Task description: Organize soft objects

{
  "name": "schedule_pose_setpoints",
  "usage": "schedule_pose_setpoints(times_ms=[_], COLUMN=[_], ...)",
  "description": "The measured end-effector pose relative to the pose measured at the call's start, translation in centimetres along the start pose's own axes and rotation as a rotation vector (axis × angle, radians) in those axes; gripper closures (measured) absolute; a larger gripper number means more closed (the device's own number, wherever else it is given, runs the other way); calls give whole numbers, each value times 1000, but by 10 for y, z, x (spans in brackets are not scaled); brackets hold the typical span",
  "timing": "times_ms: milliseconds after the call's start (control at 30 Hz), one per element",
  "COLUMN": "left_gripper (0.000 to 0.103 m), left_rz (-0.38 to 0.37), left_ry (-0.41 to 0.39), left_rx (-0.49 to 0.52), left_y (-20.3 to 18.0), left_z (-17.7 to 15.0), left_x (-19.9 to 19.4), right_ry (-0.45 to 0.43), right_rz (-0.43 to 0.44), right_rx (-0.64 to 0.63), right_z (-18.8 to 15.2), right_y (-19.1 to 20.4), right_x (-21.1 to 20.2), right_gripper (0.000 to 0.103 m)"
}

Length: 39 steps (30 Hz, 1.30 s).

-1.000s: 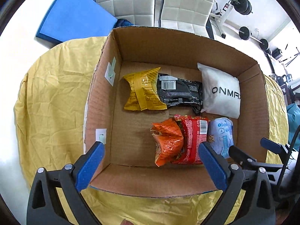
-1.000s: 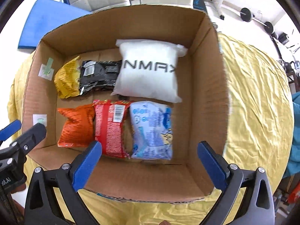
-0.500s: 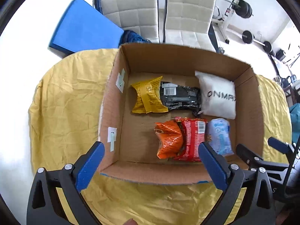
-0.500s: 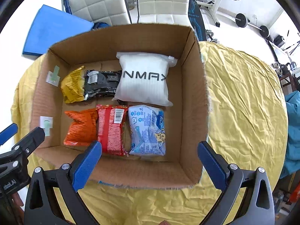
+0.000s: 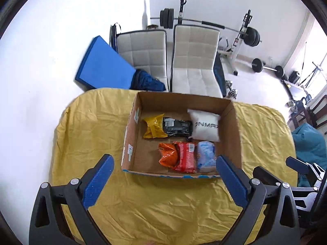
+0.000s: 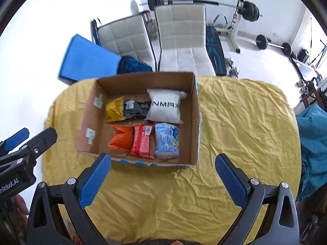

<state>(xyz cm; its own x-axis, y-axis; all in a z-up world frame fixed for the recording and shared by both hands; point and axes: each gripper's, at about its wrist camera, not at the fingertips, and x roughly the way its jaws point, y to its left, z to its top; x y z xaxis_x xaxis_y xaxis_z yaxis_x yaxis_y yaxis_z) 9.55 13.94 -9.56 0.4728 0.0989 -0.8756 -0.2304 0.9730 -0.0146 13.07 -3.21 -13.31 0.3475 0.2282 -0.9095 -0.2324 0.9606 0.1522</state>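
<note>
Nearest to the cameras, the left gripper [image 5: 163,175] and the right gripper [image 6: 162,172] are held above the yellow cloth [image 6: 235,122], each with its jaws spread wide and nothing between them. Both are kept on the near side of the cardboard box [image 6: 195,122], clear of its rim.

Inside the box, six soft packets are laid in two rows. Along the near wall of the box, an orange packet [image 6: 120,137], a red packet [image 6: 142,140] and a light blue packet [image 6: 166,140] are placed side by side, touching. Toward the far wall of the box, a yellow packet [image 6: 114,110], a black packet [image 6: 136,109] and a white pouch [image 6: 165,109] are lined up, the black one overlapped by its neighbours.

Beyond the box, two white chairs [image 5: 194,61] and a blue mat [image 5: 102,65] are seen, with a barbell rack [image 5: 245,38] behind them.
</note>
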Motion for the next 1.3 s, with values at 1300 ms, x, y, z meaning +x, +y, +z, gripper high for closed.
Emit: schedule_pose_setpoints(times_ms=[1300], left_gripper=[0], left_rz=[9], left_ry=[-81], left_rx=[-25], left_y=[-8], left_z=[-35], left_x=[-130], right_ry=[-161], right_rz=[-22], right_rx=[-25], right_z=[-45], right_y=[-8], right_x=[-174], right_gripper=[0])
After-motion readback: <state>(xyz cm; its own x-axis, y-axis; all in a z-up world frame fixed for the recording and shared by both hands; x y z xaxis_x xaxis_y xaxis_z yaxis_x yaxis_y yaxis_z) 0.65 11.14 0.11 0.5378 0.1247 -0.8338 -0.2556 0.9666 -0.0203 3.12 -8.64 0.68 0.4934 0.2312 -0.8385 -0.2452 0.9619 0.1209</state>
